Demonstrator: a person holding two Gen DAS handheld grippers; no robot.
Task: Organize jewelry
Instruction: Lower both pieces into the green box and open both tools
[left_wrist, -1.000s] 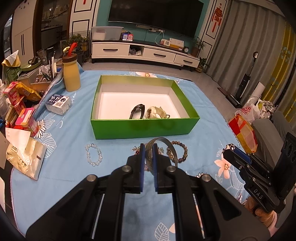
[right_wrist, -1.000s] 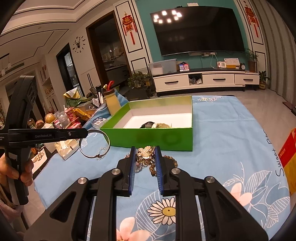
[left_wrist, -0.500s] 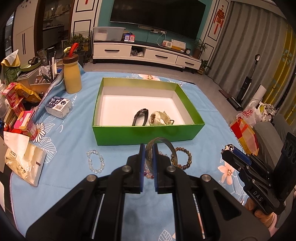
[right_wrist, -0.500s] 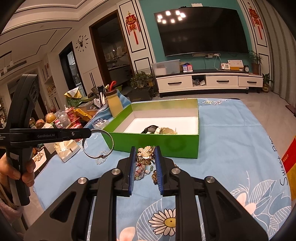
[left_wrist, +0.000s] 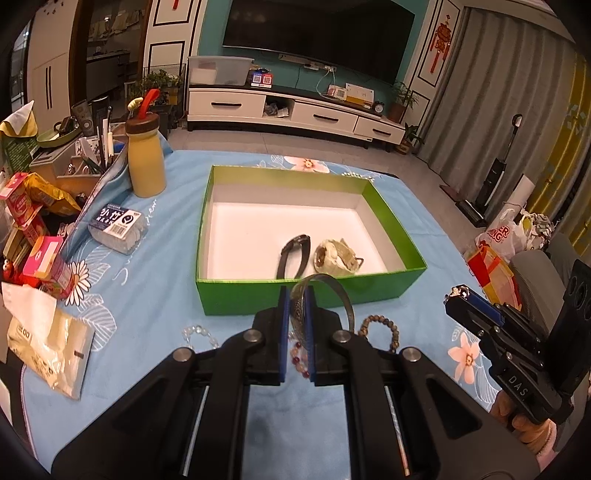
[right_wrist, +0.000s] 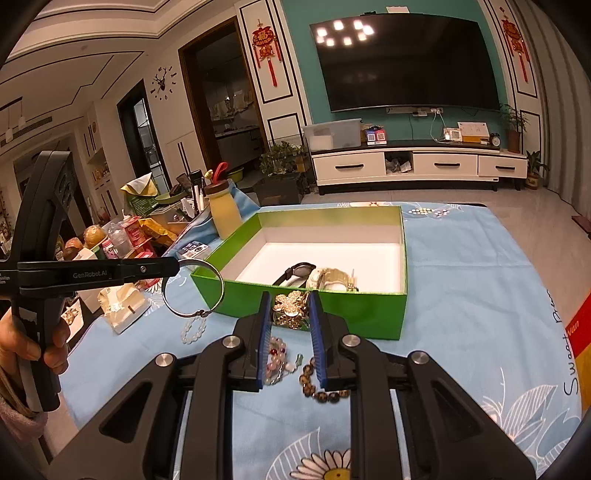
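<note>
A silver bangle (right_wrist: 192, 288) is pinched in the left gripper (left_wrist: 298, 295); a gold brooch (right_wrist: 291, 309) is clamped in the right gripper (right_wrist: 289, 308), just before the green box (right_wrist: 369, 317).

Home living rm: big wall TV (right_wrist: 402, 61), white TV cabinet (right_wrist: 419, 166) w/ drawers, curtains (left_wrist: 491, 99), wall clock (right_wrist: 162, 83).

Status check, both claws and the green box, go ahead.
Left claw shut on silver bangle, short of green box. Right claw shut on gold flower bracelet. Two watches already boxed. Path clear.
</note>
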